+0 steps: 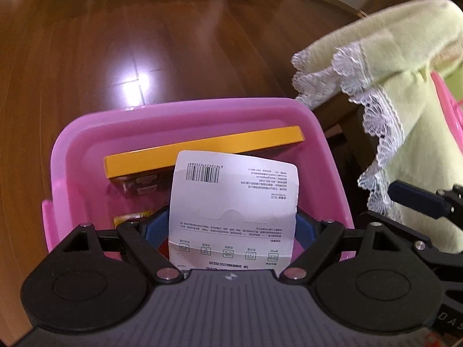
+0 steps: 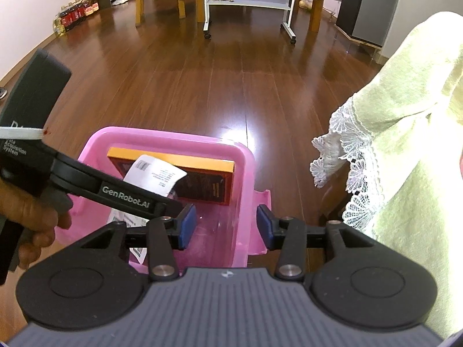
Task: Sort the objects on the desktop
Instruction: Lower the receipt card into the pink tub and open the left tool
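Observation:
A pink plastic bin (image 1: 185, 110) stands on the floor beside a table. Inside it an orange-edged dark box (image 1: 202, 150) leans against the far wall. My left gripper (image 1: 231, 228) is shut on a white printed box (image 1: 234, 202) with a barcode, held over the bin's inside. In the right wrist view the same pink bin (image 2: 173, 140), orange box (image 2: 173, 160) and white box (image 2: 156, 175) show, with the left gripper's arm across them. My right gripper (image 2: 227, 225) is open and holds nothing, above the bin's near right corner.
A pale green tablecloth with a white lace hem (image 2: 405, 144) hangs at the right, close to the bin. Brown wooden floor (image 2: 202, 72) spreads beyond. A white wheeled rack (image 2: 249, 0), chairs and bottles (image 2: 75, 14) stand far back. A person's hand (image 2: 31, 225) grips the left tool.

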`<state>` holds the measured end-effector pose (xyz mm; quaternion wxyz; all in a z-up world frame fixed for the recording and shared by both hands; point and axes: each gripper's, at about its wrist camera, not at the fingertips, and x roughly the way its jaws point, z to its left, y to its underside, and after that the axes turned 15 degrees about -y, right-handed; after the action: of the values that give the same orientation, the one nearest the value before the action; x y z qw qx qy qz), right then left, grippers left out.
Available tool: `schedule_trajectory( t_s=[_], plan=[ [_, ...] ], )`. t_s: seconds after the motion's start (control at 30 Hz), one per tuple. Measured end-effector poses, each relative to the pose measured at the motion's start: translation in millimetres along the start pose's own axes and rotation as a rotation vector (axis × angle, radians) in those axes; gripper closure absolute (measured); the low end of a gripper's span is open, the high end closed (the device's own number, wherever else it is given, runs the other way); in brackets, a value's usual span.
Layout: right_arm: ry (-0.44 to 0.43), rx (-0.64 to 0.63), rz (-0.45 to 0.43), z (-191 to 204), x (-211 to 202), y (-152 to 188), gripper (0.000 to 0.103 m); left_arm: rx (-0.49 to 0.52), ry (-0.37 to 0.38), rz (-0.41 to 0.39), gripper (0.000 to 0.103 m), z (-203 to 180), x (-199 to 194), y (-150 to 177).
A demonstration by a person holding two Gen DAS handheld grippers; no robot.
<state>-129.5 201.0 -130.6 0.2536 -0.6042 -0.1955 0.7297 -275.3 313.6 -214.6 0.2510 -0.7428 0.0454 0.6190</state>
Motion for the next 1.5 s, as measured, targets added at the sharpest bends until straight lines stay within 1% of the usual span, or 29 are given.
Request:
schedule_trajectory(
  t_s=[0.13,0.2,0.33,0.5,0.73,1.13,1.17,1.27,1.33,1.5],
  plan=[
    [0.0,-0.002,-0.006,0,-1,0,0.062,-0.055,0.003,0.025,0.017,4,4,-1],
    [0.001,-0.003,-0.007,0,-1,0,0.062,-0.088,0.021,0.053,0.017,4,10,-1],
    [0.004,0.016,-0.019,-4,-4,-1,0.061,-0.103,0.016,0.077,0.017,-1,20,2],
    [0.004,0.028,-0.027,-7,-5,-1,0.061,-0.13,0.034,0.132,0.017,-5,34,9],
    [0.003,0.047,-0.041,-12,-6,-1,0.06,-0.076,0.003,0.124,0.017,-8,40,7],
    [0.002,0.063,-0.058,-17,-5,-1,0.059,-0.087,0.006,0.148,0.017,-11,46,0],
    [0.002,0.065,-0.058,-17,-5,-1,0.059,-0.082,0.011,0.148,0.014,-11,45,0],
    [0.001,0.069,-0.057,-18,-4,-2,0.059,-0.077,0.035,0.137,0.009,-12,43,-2],
    [0.001,0.068,-0.055,-18,-4,-1,0.059,-0.071,0.026,0.125,0.007,-11,40,-4],
    [-0.005,0.062,-0.042,-15,-1,-1,0.058,-0.058,0.008,0.111,0.007,-6,37,-6]
  ],
)
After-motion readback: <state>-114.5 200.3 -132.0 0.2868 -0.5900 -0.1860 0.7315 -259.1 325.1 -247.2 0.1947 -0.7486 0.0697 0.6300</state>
